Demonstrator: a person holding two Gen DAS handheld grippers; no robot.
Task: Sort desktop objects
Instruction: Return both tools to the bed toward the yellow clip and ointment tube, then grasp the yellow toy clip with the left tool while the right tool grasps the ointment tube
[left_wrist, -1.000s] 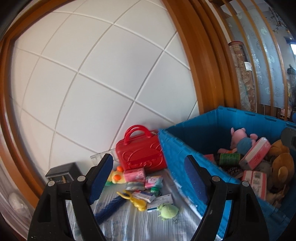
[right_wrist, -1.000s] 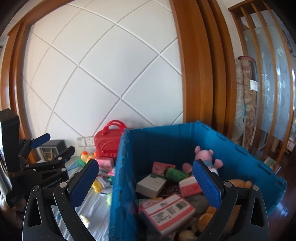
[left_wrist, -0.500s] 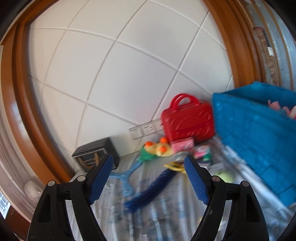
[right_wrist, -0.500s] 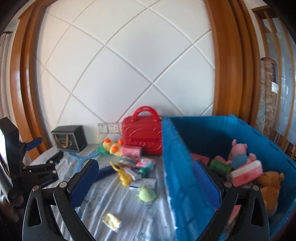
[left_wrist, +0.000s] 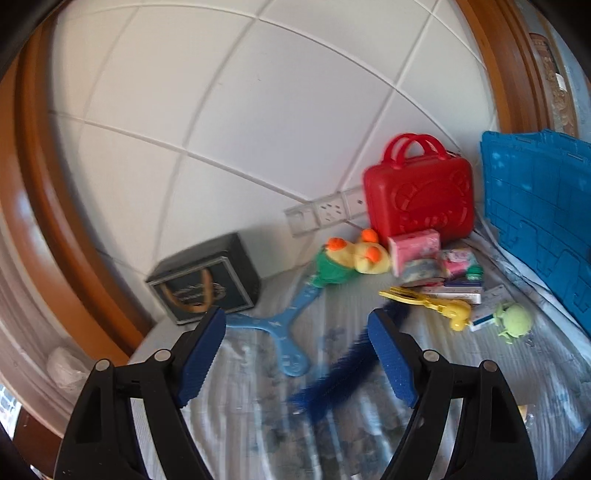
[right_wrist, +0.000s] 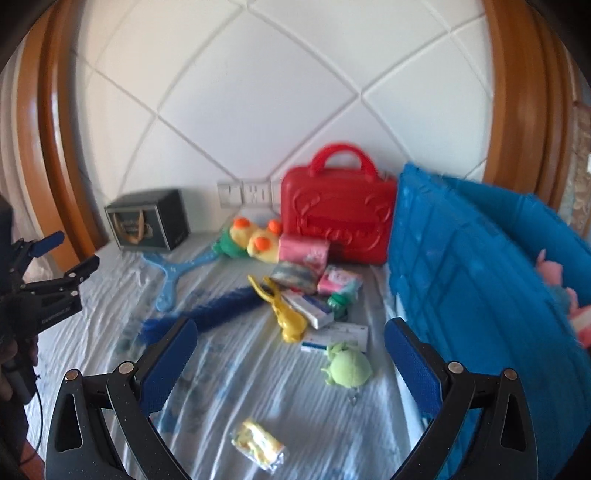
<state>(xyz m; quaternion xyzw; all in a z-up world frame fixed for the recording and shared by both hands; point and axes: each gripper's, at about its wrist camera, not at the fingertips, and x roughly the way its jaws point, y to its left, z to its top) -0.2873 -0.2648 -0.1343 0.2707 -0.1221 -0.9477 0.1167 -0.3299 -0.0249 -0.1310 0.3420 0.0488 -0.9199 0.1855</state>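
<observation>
Both grippers hang over the tabletop with nothing between their blue pads: the left gripper (left_wrist: 297, 354) has its jaws spread wide above a dark blue bristly brush (left_wrist: 343, 373), and the right gripper (right_wrist: 290, 363) stands just as wide above the pale striped cloth (right_wrist: 240, 373) that covers the tabletop. Along the back edge, against the white panelled wall (right_wrist: 258, 92), a red plastic case with two handles (right_wrist: 338, 214) stands upright, touching the left side of a big blue plastic crate (right_wrist: 461, 277) that takes up the right edge. A dark box with a looped handle printed on its front (right_wrist: 147, 221) sits at the back left corner. In front of the red case lie a yellow plush toy with orange knobs (right_wrist: 258, 240), a pink packet (right_wrist: 303, 251) and a loose heap of small cartons. A light blue three-armed plastic boomerang (right_wrist: 173, 273) lies flat near the dark box, one arm reaching toward the plush toy. The brush lies slantwise near the middle, and a yellow plastic clip (right_wrist: 284, 310) lies just right of its tip. Nearer the front, a small green plush ball (right_wrist: 347, 367) rests beside a white carton (right_wrist: 340, 338), and a small yellow wrapped packet (right_wrist: 258, 443) lies alone close to the front edge. Pink plush shows inside the crate, blurred.
</observation>
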